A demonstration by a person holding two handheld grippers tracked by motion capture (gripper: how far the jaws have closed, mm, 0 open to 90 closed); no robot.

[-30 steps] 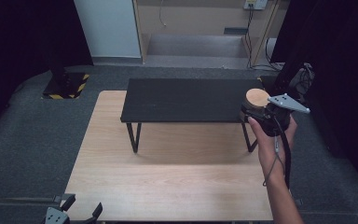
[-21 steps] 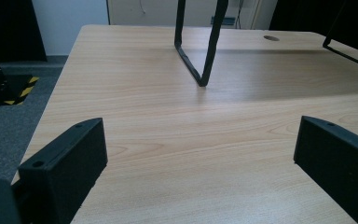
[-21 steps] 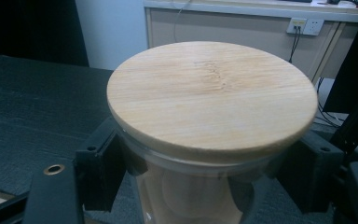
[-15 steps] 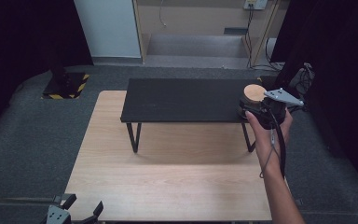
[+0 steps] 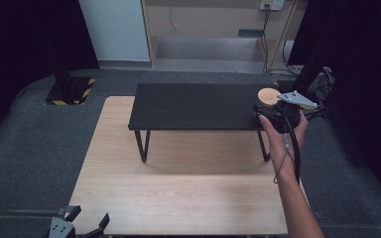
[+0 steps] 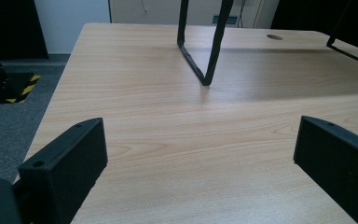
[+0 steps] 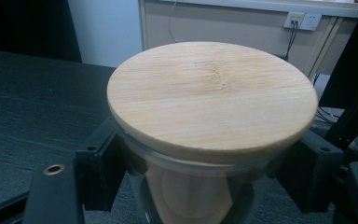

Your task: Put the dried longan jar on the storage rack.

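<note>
A glass jar with a round bamboo lid [image 5: 268,95] [image 7: 212,98] sits between the jaws of my right gripper [image 5: 271,107] [image 7: 205,175], which is shut on its glass body. The jar is at the right end of a low black shelf [image 5: 193,106], and I cannot tell whether it rests on the shelf or hangs just above it. A hand [image 5: 285,141] holds that gripper from the near side. My left gripper [image 5: 82,222] [image 6: 200,158] is open at the front left edge of the wooden table [image 5: 178,198], with nothing between its jaws.
The black shelf stands on thin metal legs [image 6: 205,56] across the far half of the table. A yellow and black striped base [image 5: 72,91] lies on the grey floor at far left. Cables [image 5: 322,82] hang beside the table's far right corner.
My right gripper has carried the jar slightly farther away along the shelf's right end, then nearly stopped. The left gripper has stayed put.
</note>
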